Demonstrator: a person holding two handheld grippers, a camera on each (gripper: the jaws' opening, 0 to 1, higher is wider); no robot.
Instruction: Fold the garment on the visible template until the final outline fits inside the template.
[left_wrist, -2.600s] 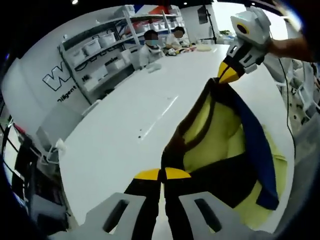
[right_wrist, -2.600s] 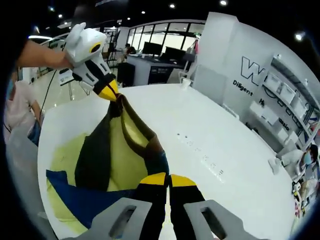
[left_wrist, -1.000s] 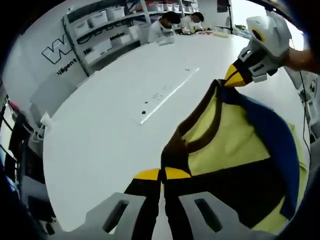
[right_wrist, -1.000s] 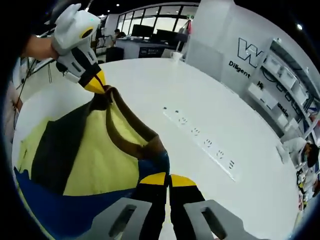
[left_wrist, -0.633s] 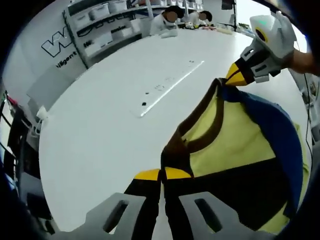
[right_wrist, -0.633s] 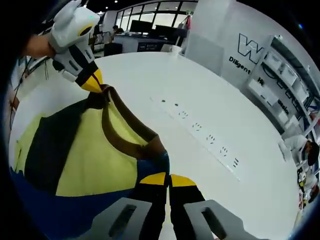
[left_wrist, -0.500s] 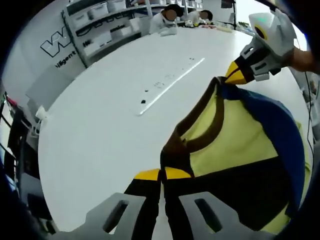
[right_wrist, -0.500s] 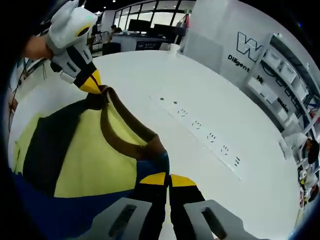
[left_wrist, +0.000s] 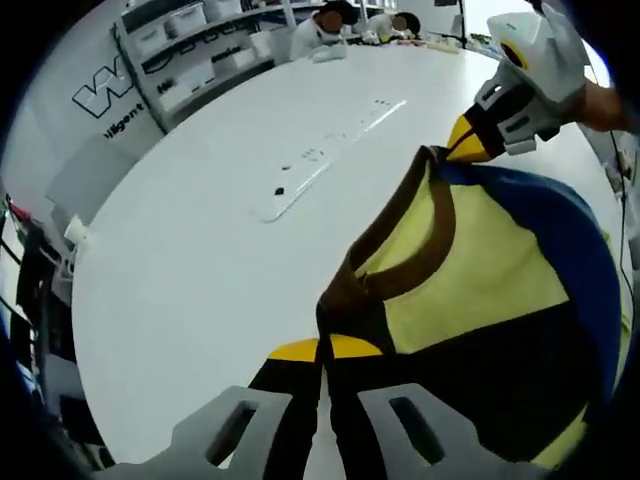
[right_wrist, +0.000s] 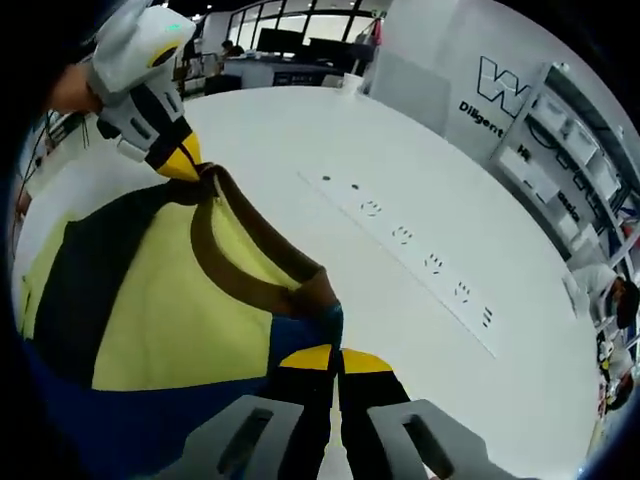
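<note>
White table (left_wrist: 200, 270), shelving (left_wrist: 190, 50) behind

Left gripper view: being taken from low behind the left gripper (left_wrist: 322, 348), looking forward along its jaws, tilted down over the white table (left_wrist: 200, 260); the garment (left_wrist: 470, 290) is being seen very close. Shelving (left_wrist: 190, 50) is being faced at the far edge.

Right gripper view: being taken from behind the right gripper (right_wrist: 337, 358), aimed across the same table toward windows (right_wrist: 300, 20).

Shared: the garment's collar, the recessed socket strip (left_wrist: 330, 160) (right_wrist: 420, 262), and each opposite gripper, being caught from opposing sides.
</note>
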